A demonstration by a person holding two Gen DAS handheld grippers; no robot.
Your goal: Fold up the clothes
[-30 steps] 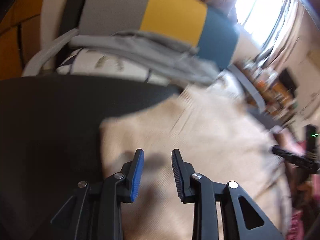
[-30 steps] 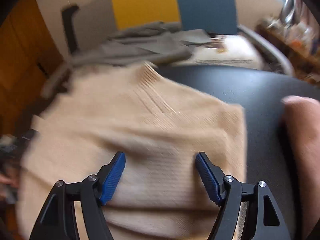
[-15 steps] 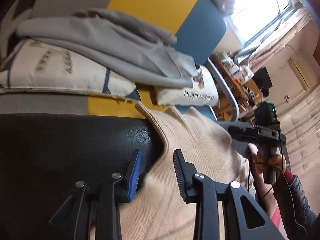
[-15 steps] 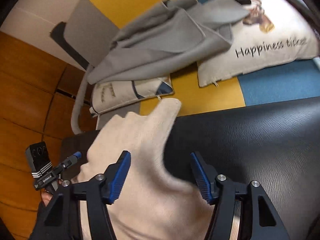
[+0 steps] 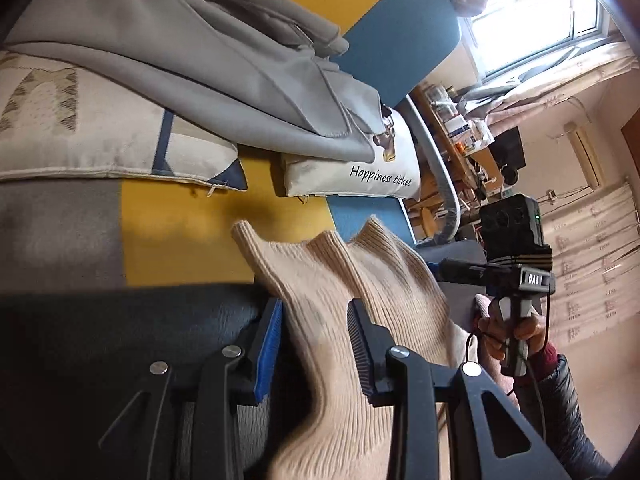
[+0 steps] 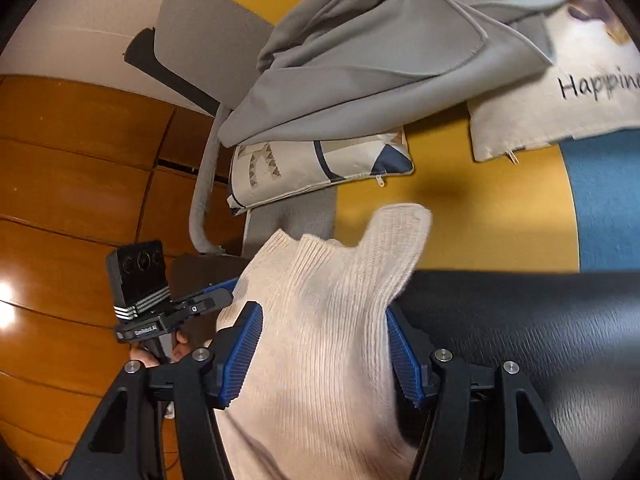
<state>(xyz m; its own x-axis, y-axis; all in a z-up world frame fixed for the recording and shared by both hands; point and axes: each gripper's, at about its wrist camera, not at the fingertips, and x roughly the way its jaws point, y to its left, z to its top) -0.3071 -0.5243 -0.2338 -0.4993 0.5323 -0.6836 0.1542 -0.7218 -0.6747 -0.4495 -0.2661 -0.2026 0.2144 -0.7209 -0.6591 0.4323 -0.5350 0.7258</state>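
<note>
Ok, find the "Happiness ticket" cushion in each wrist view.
Left wrist: "Happiness ticket" cushion sits centre, slightly right, under the grey garment.
Right wrist: cushion at the upper right edge, text cut off.
Shared landmark: the patterned cushion.

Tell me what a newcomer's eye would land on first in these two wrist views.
The cream knit sweater comes first: bunched and lifted off the black table, it fills the right claw and runs between the fingers of the left claw. Behind it a rumpled grey garment lies over cushions on a yellow, blue and grey sofa.
</note>
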